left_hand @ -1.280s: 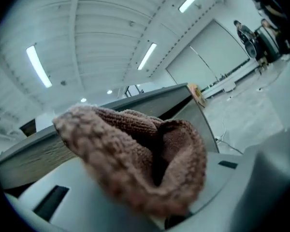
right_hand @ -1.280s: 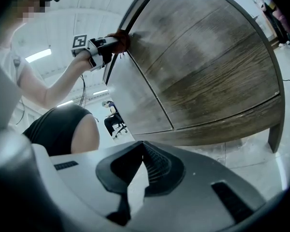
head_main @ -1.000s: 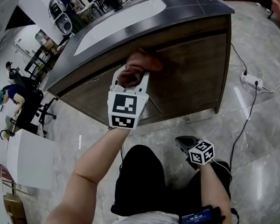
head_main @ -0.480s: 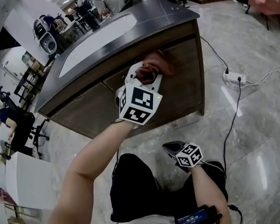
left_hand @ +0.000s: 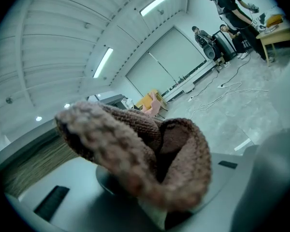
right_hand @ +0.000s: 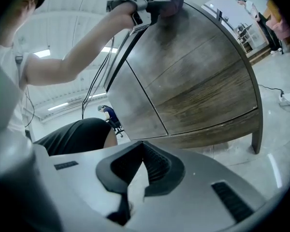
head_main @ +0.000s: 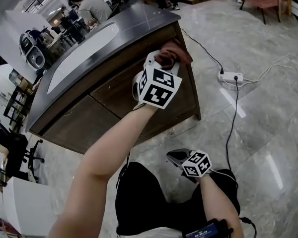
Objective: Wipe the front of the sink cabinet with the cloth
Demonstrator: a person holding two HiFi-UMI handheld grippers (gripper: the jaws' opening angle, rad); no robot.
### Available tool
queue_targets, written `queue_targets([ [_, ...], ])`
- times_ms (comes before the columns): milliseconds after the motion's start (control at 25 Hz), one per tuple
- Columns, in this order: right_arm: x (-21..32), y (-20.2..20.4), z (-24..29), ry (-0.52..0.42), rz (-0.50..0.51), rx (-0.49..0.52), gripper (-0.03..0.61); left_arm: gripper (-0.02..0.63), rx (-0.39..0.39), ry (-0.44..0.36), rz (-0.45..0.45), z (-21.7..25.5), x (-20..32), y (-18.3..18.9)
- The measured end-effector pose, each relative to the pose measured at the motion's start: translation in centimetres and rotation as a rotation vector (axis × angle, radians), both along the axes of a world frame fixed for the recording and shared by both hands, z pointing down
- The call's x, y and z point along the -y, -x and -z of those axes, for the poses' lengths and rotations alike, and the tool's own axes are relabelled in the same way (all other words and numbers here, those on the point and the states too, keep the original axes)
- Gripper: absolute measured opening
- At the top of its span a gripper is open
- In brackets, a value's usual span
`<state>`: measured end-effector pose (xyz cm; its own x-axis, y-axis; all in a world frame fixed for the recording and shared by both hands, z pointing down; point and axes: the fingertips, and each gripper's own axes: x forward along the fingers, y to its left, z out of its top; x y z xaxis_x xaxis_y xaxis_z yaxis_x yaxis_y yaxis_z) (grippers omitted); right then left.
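Polished grey floor [head_main: 268,133] runs all round the cabinet [head_main: 89,118], with people at desks well behind it and a power strip [head_main: 230,76] lying off its right end. On top of the cabinet sits the white sink [head_main: 79,53].

The left tongs [head_main: 164,63] are clamped on the brown knitted cloth [head_main: 173,53], which bunches out past their tips. The person's arm is stretched out, and the cloth is pressed at the top right corner of the cabinet front, just under the edge of the dark top. The right tongs [head_main: 176,156] hang low by the person's lap, well short of the cabinet, drawn together with nothing between them.

Wiping looks to be under way, I'd say. The wood shows no clear mark that tells wiped parts from unwiped, so I can't judge how much is done. The lower panels and the left door lie well away from the cloth and may be left to do.
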<state>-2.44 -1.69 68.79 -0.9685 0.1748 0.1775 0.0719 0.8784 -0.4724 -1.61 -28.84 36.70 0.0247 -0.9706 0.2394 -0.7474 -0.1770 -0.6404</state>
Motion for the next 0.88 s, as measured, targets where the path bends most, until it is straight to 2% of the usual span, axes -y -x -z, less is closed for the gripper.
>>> queue_targets([
  [160, 0.2, -0.4, -0.3, 0.002, -0.009, -0.014, 0.012, 0.121, 0.040, 0.043, -0.002, -0.7, 2.4, -1.9],
  [320, -0.6, 0.3, -0.3, 0.008, 0.024, -0.010, 0.012, 0.121, 0.083, 0.060, 0.017, -1.4, 2.6, -2.4],
  [480, -1.3, 0.7, -0.7, -0.010, 0.071, -0.020, 0.012, 0.121, 0.104, 0.065, 0.056, -1.8, 1.0, -1.0],
  [880, -0.9, 1.8, -1.8, -0.016, 0.078, -0.044, 0.012, 0.121, 0.109, 0.059, 0.123, -2.7, -4.5, 3.8],
])
